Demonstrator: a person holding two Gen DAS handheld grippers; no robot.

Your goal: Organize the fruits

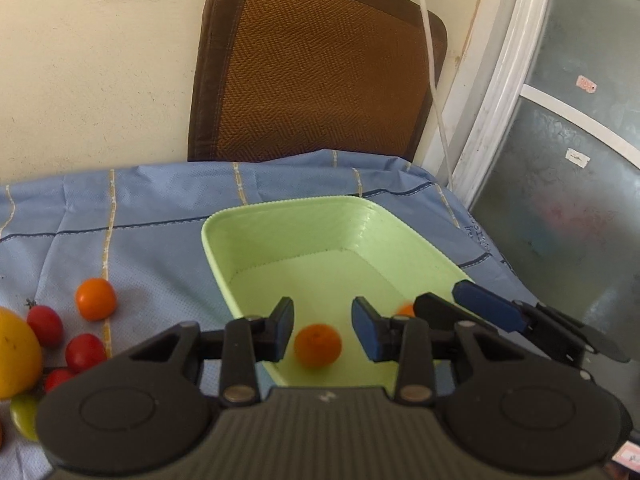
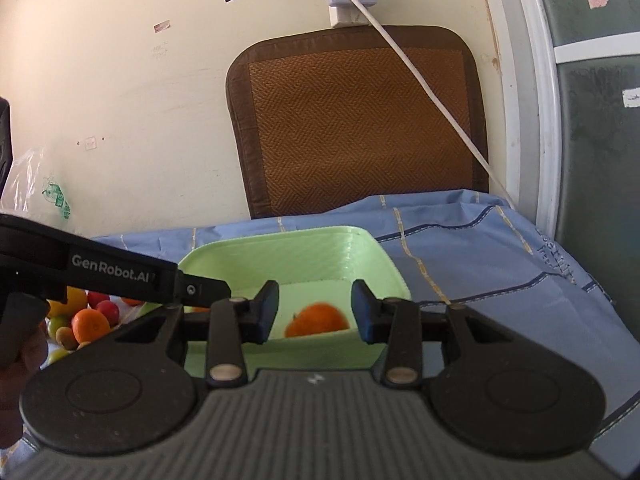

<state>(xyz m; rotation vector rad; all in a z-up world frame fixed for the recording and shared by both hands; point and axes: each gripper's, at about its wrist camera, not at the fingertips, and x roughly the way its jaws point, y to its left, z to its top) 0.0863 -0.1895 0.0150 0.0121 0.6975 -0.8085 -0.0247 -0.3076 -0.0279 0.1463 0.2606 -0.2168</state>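
Observation:
A light-green tray (image 1: 280, 205) (image 2: 280, 235) stands on the blue checked cloth (image 1: 140, 208). My left gripper (image 1: 323, 330) hovers over the tray's near left corner, open. A small orange (image 1: 318, 345) shows in the gap, blurred, clear of both pads. A second orange (image 1: 406, 310) peeks out behind my right finger. The right gripper's fingers (image 1: 488, 308) reach in from the right. In the right wrist view my right gripper (image 2: 315, 312) is open over the tray's near wall, with a blurred orange (image 2: 320, 320) inside the tray beyond it. The left gripper's housing (image 2: 112, 272) crosses on the left.
Loose fruit lies left of the tray: an orange (image 1: 96, 298), red tomatoes (image 1: 85, 352), a yellow fruit (image 1: 16, 360), a green one (image 1: 24, 416); the pile (image 2: 90, 324) also shows. A brown woven cushion (image 1: 316, 68) leans on the wall. A white cable (image 1: 432, 80) hangs there. A frosted glass door (image 1: 560, 160) stands right.

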